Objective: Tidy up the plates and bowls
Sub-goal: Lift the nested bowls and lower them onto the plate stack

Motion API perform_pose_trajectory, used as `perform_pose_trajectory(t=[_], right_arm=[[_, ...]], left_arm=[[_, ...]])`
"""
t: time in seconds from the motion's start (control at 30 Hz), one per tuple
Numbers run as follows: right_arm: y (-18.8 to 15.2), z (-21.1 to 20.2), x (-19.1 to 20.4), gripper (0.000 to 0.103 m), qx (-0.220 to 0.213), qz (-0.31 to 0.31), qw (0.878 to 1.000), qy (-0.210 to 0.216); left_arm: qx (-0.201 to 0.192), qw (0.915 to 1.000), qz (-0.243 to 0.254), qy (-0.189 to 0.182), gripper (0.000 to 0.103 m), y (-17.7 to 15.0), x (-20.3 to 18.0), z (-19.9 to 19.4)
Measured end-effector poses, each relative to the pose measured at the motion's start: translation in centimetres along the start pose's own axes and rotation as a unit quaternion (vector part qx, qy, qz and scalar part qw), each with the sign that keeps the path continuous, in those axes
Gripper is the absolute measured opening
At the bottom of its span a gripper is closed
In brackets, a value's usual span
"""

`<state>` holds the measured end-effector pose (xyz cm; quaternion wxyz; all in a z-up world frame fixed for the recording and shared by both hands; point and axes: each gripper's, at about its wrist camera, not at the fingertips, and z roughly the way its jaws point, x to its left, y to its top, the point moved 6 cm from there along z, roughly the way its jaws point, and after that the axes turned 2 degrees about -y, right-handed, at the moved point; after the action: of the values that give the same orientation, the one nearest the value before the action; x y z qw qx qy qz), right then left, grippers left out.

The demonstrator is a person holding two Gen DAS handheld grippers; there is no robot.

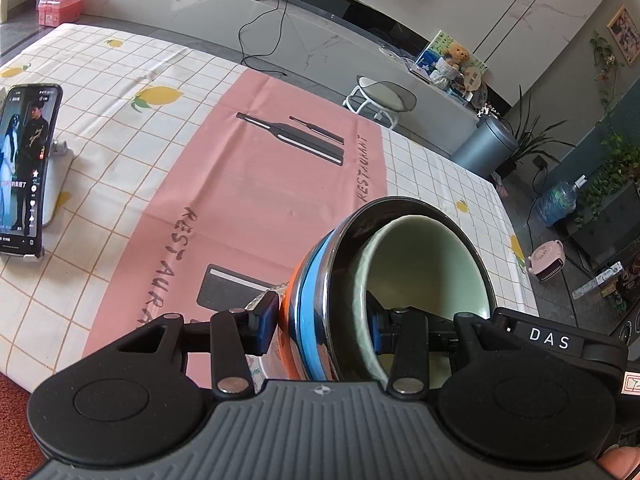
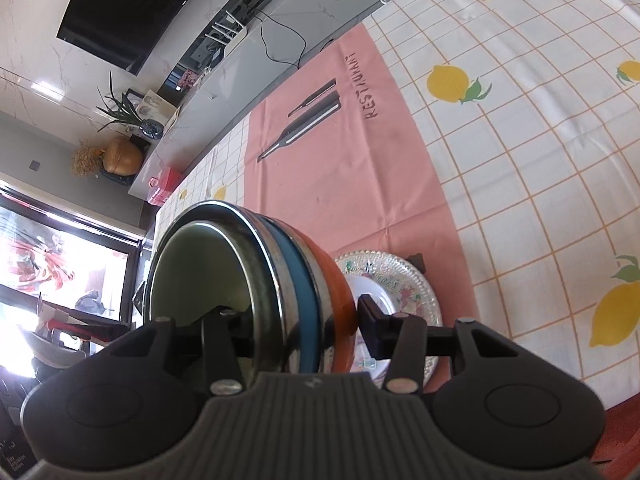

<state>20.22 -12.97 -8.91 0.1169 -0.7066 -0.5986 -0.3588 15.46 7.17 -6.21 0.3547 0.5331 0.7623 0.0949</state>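
Steel and ceramic: a stack of bowls (image 1: 400, 280) is nested together, with a pale green glazed one innermost, a shiny metal rim around it, then a blue band and an orange outer bowl.
Stack position: the stack is tilted on its side and held up over the pink cloth (image 1: 256, 168), between both claws.
Left gripper (image 1: 320, 328): its jaws are clamped on the stack wall, one pad inside the green bowl, one on the orange outside.
Right gripper (image 2: 296, 320): it is likewise closed on the opposite wall of the stack; the inner finger is partly hidden by the rim.
Plate (image 2: 400, 288): round, of cut glass with a beaded rim and floral print, it is seen lying on the pink cloth just beside the stack; its near part is covered by the claw.
Tablecloth (image 1: 120, 152): checked fabric with printed lemons, creased.
Phone (image 1: 28, 168): it is propped upright at the table's left, cut off by the frame edge.
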Motion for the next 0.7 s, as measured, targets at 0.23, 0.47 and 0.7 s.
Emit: perform_pose_trajectory(t=[0.23, 0.47, 0.7], right_arm=[[-0.6, 1.9, -0.1, 0.047, 0.02, -0.006, 1.0, -0.017], [-0.6, 3.1, -0.5, 0.047, 0.029, -0.006, 0.999, -0.028], [-0.6, 4.2, -1.2, 0.047, 0.04, -0.005, 0.999, -0.037]], left_arm=[[0.014, 0.9998, -0.018, -0.001, 0.048, -0.6, 1.8, 1.0], [0.025, 0.9993, -0.027, -0.002, 0.048, -0.9, 2.6, 2.1], [0.038, 0.9987, -0.034, 0.001, 0.048, -1.0, 3.2, 3.4]])
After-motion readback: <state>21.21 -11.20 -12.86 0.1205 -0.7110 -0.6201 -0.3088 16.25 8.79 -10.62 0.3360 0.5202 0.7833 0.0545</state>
